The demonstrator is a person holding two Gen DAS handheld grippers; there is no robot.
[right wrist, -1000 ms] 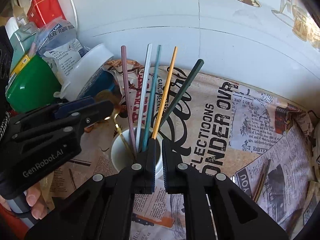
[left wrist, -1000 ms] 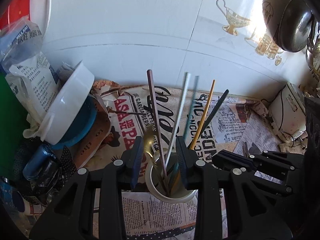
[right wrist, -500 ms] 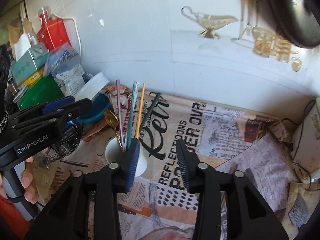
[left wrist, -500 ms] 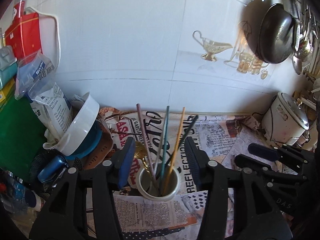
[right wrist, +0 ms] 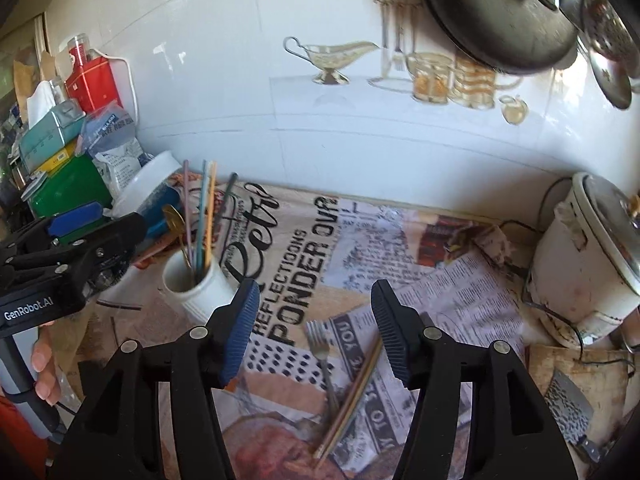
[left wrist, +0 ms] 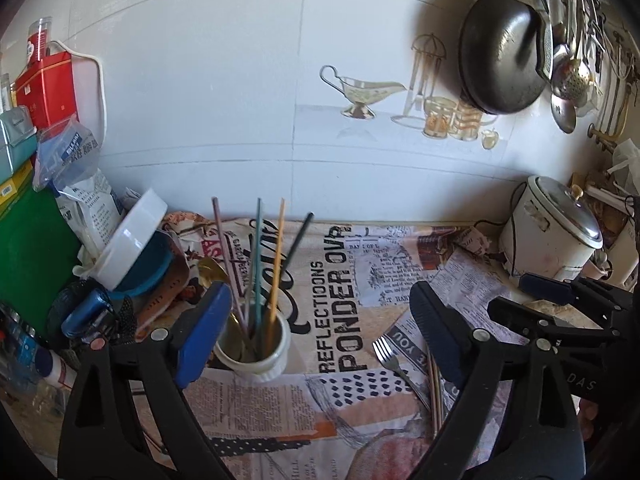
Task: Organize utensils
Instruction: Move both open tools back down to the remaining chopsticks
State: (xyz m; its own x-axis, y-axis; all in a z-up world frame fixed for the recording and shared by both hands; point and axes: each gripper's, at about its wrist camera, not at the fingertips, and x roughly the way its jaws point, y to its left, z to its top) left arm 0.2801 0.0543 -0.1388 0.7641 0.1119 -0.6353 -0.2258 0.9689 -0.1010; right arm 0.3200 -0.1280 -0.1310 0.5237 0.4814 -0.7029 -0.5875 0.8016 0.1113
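Observation:
A white cup (left wrist: 256,356) stands on the newspaper-covered counter and holds several coloured chopsticks (left wrist: 276,264) and a gold spoon (left wrist: 212,272). It also shows in the right wrist view (right wrist: 198,284). A fork (left wrist: 394,364) and a pair of chopsticks (left wrist: 434,392) lie flat on the paper to the cup's right; in the right wrist view the fork (right wrist: 322,354) and chopsticks (right wrist: 352,394) lie between my right fingers. My left gripper (left wrist: 320,332) is open and empty, its left finger beside the cup. My right gripper (right wrist: 314,332) is open and empty above the fork.
A tilted white bowl on a blue one (left wrist: 128,248), bags and boxes (left wrist: 36,152) crowd the left. A white rice cooker (left wrist: 552,232) stands at the right. A black pan (left wrist: 500,52) and ladles hang on the tiled wall. A cleaver (right wrist: 572,412) lies far right.
My right gripper let go of the chopsticks in the cup, opened wide and drew back to the right over the fork. My left gripper opened wider and pulled back from the cup.

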